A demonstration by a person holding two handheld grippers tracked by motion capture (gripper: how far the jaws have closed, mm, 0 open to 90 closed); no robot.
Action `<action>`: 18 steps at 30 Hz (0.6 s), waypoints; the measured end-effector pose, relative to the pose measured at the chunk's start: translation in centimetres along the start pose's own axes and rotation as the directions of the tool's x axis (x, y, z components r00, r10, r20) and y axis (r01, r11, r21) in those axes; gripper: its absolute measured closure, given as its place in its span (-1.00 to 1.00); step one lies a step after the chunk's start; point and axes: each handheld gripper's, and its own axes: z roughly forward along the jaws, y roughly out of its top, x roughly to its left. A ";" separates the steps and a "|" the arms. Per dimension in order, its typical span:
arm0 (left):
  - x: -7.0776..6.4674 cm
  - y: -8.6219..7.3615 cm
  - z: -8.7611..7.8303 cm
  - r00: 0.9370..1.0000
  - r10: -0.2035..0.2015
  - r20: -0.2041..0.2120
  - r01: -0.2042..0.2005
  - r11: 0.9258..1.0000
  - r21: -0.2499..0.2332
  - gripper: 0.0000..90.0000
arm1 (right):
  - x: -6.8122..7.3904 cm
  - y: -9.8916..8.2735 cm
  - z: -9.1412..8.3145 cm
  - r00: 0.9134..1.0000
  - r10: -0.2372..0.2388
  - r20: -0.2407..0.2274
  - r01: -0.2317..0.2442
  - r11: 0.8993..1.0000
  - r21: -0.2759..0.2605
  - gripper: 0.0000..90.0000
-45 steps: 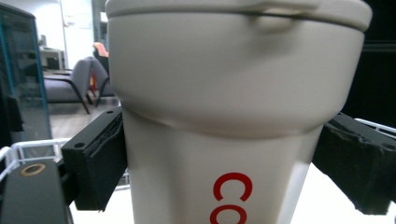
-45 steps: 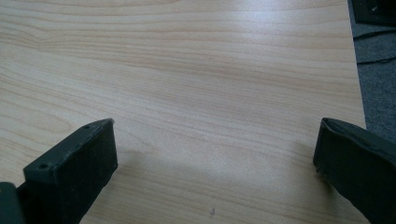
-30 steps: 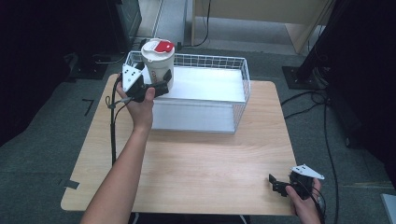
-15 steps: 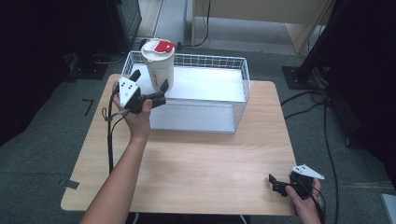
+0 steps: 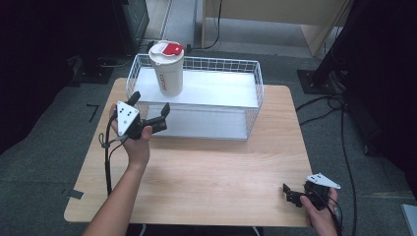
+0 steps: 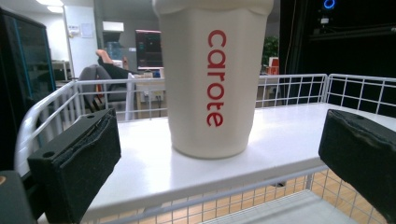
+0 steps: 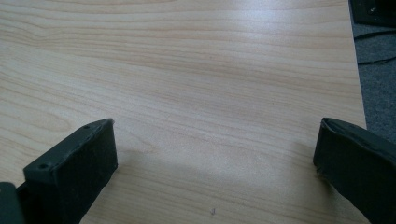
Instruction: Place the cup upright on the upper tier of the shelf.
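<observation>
A wooden table [image 5: 206,167] carries a white wire basket [image 5: 246,105] with a raised white shelf inside it, and a tall cream cup [image 5: 166,69] with a red-and-white lid stands upright on that shelf, in the basket's back left corner. The word "carote" runs in red up the cup's side in the left gripper view. The left gripper [image 5: 150,110], held in a person's hand, hovers just outside the basket's front left corner, with its jaws spread wide and holding nothing; they point toward the cup, which stands apart from them, beyond the basket's rim. In the left gripper view the cup [image 6: 212,79] rises between the two black pads [image 6: 77,163], with open shelf on either side of it. The right gripper [image 5: 295,194] rests low near the table's front right corner, well apart from the basket, its jaws likewise wide open and empty over bare wood. The main risk seems to be the cup's height and narrow base: if a pad or a wrist brushes it near the lid, it could tip against the wire wall or fall onto the shelf. A gripper moving toward the cup at this height could also catch the basket's front rim, jolting the whole basket and unsettling the cup. A grip closed too low or off-centre on the tapered, smooth side might let the cup slide or swing as it lifts. Whether the lid is sealed cannot be told, so a tip might spill anything inside.
</observation>
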 end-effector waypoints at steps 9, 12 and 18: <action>0.0 -0.7 -3.3 1.000 0.007 0.002 -0.007 1.000 -0.001 -1.00 | 0.3 0.2 0.3 0.999 0.006 0.047 -0.006 1.000 0.010 -1.00; 0.1 -0.7 -4.6 1.000 0.001 -0.003 -0.001 1.000 -0.005 -1.00 | 0.3 0.3 0.4 0.996 0.034 0.082 -0.035 0.999 0.004 -1.00; 0.4 -0.8 -6.7 1.000 0.024 -0.017 -0.024 1.000 0.009 -1.00 | 1.8 0.9 1.1 0.998 0.011 0.058 -0.011 1.000 0.006 -1.00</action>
